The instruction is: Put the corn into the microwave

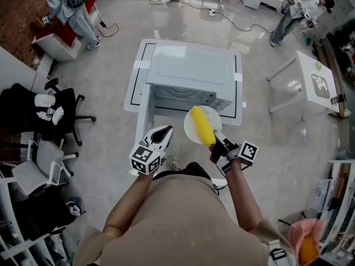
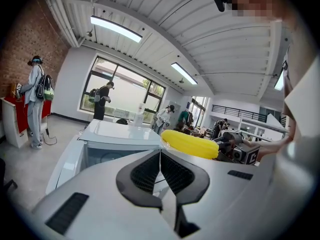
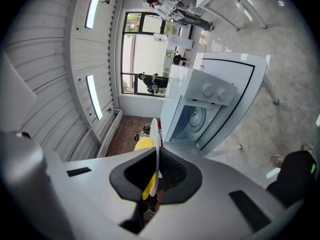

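Note:
A yellow corn cob (image 1: 202, 125) lies on a small white plate (image 1: 190, 131). My right gripper (image 1: 219, 143) is shut on the plate's near rim and holds it level just in front of the white microwave (image 1: 191, 73). The microwave's door (image 1: 143, 123) stands open on the left. In the right gripper view the plate (image 3: 158, 149) shows edge-on between the pads, with the corn (image 3: 144, 144) behind it and the microwave's cavity (image 3: 195, 119) ahead. My left gripper (image 1: 161, 134) is shut and holds nothing, left of the plate. From the left gripper view the corn (image 2: 190, 143) hangs at the right.
The microwave stands on a white table (image 1: 138, 65) with a black line round it. Office chairs (image 1: 61, 107) crowd the left. Another white table (image 1: 316, 79) stands at the right. People stand at the back left (image 1: 69, 7) and back right (image 1: 302, 10). Cables (image 1: 194, 5) lie on the floor.

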Demonstrator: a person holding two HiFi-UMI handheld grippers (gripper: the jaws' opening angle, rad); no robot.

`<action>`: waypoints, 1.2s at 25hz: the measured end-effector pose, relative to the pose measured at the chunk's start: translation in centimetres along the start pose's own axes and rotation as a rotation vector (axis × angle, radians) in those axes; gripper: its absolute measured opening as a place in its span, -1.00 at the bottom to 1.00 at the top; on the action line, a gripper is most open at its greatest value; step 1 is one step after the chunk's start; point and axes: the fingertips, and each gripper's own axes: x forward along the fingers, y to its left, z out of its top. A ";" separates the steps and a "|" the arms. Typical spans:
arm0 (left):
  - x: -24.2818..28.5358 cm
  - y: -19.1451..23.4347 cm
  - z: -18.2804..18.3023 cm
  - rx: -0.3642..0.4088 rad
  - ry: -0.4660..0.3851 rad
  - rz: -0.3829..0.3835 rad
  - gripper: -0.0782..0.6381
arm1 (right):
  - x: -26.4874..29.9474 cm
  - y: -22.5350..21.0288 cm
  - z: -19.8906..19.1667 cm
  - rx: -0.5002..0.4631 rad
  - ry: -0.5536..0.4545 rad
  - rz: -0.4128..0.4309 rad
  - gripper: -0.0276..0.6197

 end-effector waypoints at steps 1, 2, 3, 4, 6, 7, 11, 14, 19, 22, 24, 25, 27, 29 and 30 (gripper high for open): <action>0.1 0.3 -0.1 -0.003 0.001 0.002 -0.77 | 0.4 -0.3 -0.1 0.001 0.002 -0.005 -0.86; 0.3 0.6 -0.2 -0.008 0.003 0.005 -0.77 | 0.7 -0.6 -0.2 0.001 0.005 -0.011 -0.86; 0.4 0.8 -0.4 -0.013 0.005 0.008 -0.77 | 0.9 -0.9 -0.3 0.000 0.009 -0.017 -0.86; 0.5 1.0 -0.5 -0.015 0.009 0.013 -0.77 | 1.2 -1.2 -0.4 -0.001 0.013 -0.023 -0.86; 0.7 1.6 -0.8 -0.017 0.027 0.032 -0.77 | 1.7 -1.8 -0.4 -0.001 0.020 -0.032 -0.86; 0.9 2.0 -0.9 -0.019 0.037 0.044 -0.77 | 2.1 -2.1 -0.3 0.001 0.022 -0.035 -0.86; 1.5 3.3 -0.7 -0.041 0.044 0.078 -0.77 | 3.7 -3.0 0.3 0.002 0.036 -0.044 -0.86; 2.1 3.9 -0.2 -0.041 0.024 0.085 -0.77 | 4.9 -3.5 1.0 -0.004 0.058 -0.046 -0.86; 3.6 4.8 0.2 -0.026 0.013 0.098 -0.77 | 7.4 -4.6 2.3 -0.033 0.094 -0.038 -0.86; 4.4 5.7 -0.3 -0.026 0.025 0.107 -0.77 | 8.9 -5.9 2.5 -0.043 0.109 -0.041 -0.86; 5.0 6.3 -0.6 -0.030 0.034 0.118 -0.77 | 9.7 -7.0 2.5 -0.040 0.114 -0.039 -0.86; 5.3 6.5 -0.7 -0.031 0.040 0.124 -0.77 | 10.0 -7.5 2.6 -0.037 0.114 -0.039 -0.86; 5.8 6.8 -1.2 -0.034 0.056 0.140 -0.77 | 10.6 -8.5 2.7 -0.030 0.112 -0.037 -0.86; 6.5 7.1 -1.7 -0.039 0.072 0.154 -0.77 | 11.4 -9.7 2.9 -0.019 0.106 -0.040 -0.86; 6.8 7.2 -1.9 -0.040 0.077 0.159 -0.77 | 11.8 -10.4 3.0 -0.008 0.104 -0.047 -0.86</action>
